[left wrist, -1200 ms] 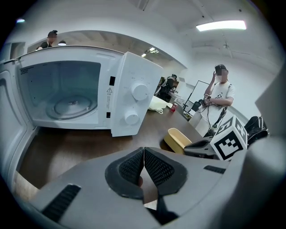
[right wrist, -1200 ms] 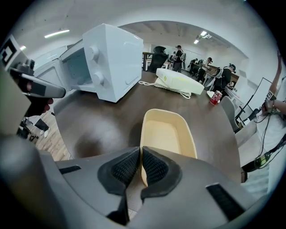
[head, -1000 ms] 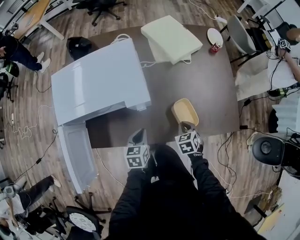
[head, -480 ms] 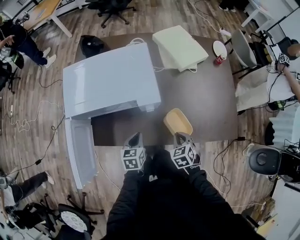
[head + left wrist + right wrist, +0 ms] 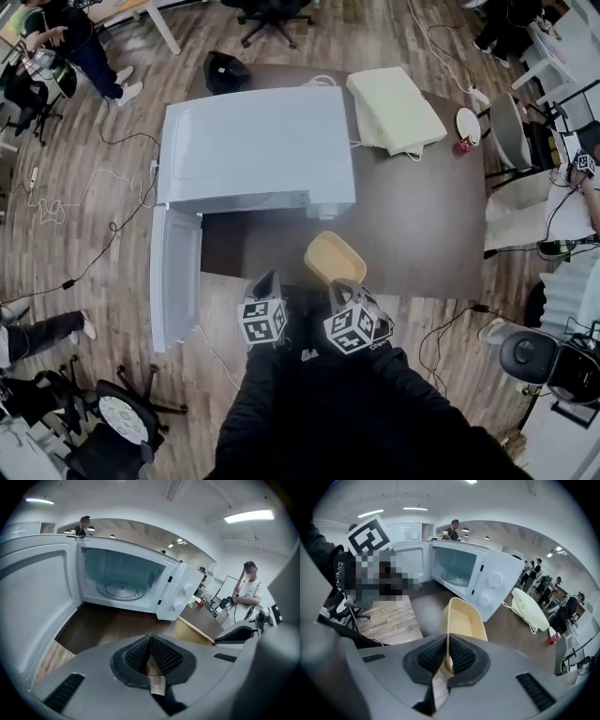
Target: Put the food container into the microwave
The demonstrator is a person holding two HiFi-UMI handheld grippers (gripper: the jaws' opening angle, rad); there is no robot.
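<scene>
The pale yellow food container (image 5: pixel 333 259) is empty and hangs over the dark table's near edge, held by its near rim. My right gripper (image 5: pixel 345 287) is shut on that rim; the right gripper view shows the container (image 5: pixel 461 620) tilted between the closed pads. The white microwave (image 5: pixel 255 148) stands on the table's left half with its door (image 5: pixel 174 277) swung wide open; its cavity with the glass turntable (image 5: pixel 121 590) faces me. My left gripper (image 5: pixel 267 284) is shut and empty, left of the container and near the table edge; its pads (image 5: pixel 151 656) meet with nothing between them.
A flat cream case (image 5: pixel 396 110) with a cable lies at the table's far right, beside a white plate (image 5: pixel 468 122) and a red can (image 5: pixel 459 146). Office chairs and people stand around the room. Bare dark table (image 5: pixel 422 225) lies right of the microwave.
The right gripper has carried the container left and nearer, toward the microwave's front. The head view has swung, so the microwave now sits more central. The left gripper stays shut.
</scene>
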